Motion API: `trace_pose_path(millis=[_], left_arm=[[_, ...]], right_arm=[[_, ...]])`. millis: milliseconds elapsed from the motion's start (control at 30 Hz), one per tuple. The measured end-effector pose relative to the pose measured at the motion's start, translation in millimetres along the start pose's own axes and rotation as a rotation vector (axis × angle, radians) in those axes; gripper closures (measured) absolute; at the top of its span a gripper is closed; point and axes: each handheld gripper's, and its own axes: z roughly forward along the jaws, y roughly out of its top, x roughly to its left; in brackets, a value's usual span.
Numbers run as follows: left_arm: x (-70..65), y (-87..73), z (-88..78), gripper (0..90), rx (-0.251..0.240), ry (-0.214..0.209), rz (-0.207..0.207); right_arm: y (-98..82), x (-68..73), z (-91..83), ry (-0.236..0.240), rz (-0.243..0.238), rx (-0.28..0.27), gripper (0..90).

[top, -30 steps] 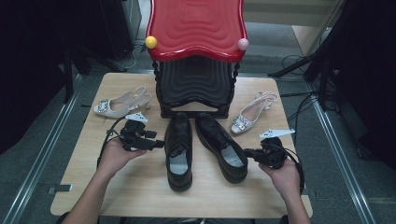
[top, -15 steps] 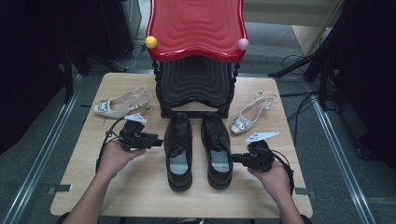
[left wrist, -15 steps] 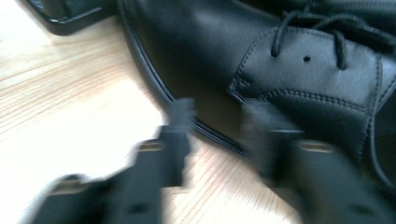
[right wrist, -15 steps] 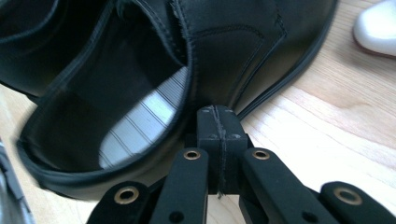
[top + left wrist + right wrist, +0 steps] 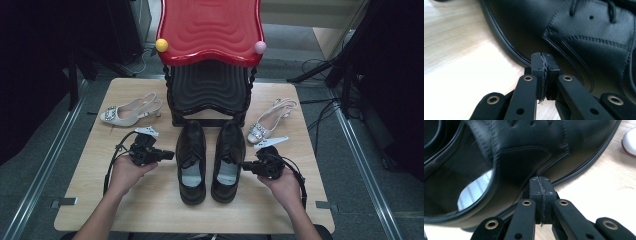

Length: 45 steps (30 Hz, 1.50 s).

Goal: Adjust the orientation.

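The wooden table [image 5: 150, 200] carries a red-topped black rack [image 5: 210, 75] at its far edge. Directly in front of the rack, two black lace-up shoes stand side by side, toes toward it. Your left gripper [image 5: 170, 155] has just been closing; its jaws are now pressed together with nothing between them, tips at the outer side of the left shoe [image 5: 191, 160]. Your right gripper [image 5: 243, 166], jaws also pressed together and empty, meets the outer side of the right shoe [image 5: 229, 160].

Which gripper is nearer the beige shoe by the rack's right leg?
Right. The right gripper sits just below that beige shoe, at the right black shoe's side; the left gripper is beyond both black shoes.
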Motion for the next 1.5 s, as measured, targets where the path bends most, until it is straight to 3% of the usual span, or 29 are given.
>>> trace_pose_path(millis=[233, 333, 533, 633, 800, 867, 1167, 1367, 1500], left_arm=[[-4.5, -5.6, 7.1, 89.1, 0.002, -0.004, -0.013], [-7.1, -6.9, 9.4, 89.1, 0.004, -0.002, -0.007], [-7.6, -8.3, 11.6, 90.0, -0.007, -0.014, -0.015], [-9.7, -9.5, 14.6, 90.0, -0.004, -0.024, -0.046], [-13.5, -10.5, 17.4, 90.0, -0.003, -0.018, -0.055], [-14.1, -11.2, 18.7, 90.0, -0.003, -0.036, -0.066], [-40.8, -11.4, 28.2, 90.0, 0.053, -0.073, 0.023], [-49.0, -11.3, 34.1, 90.0, 0.069, -0.118, 0.041], [-43.6, -8.0, 25.4, 80.2, 0.074, -0.137, 0.016]], right_arm=[[5.0, -2.1, 5.7, 0.036, 0.006, 0.0, 90.0], [8.2, -5.1, 9.6, 0.011, 0.026, 0.002, 90.0], [15.2, -3.0, 18.6, 0.031, 0.014, 0.005, 90.0], [19.4, -0.3, 21.7, 0.011, -0.003, 0.005, 90.0], [21.7, -0.2, 23.7, 0.016, -0.005, 0.007, 90.0], [21.6, -1.5, 23.5, 0.02, 0.0, 0.006, 90.0], [21.9, -14.7, 14.5, -0.028, 0.056, -0.038, 90.0], [20.8, -19.4, 9.1, -0.084, 0.066, -0.044, 90.0], [19.8, -22.1, 0.2, -0.051, 0.089, -0.081, 87.1]])
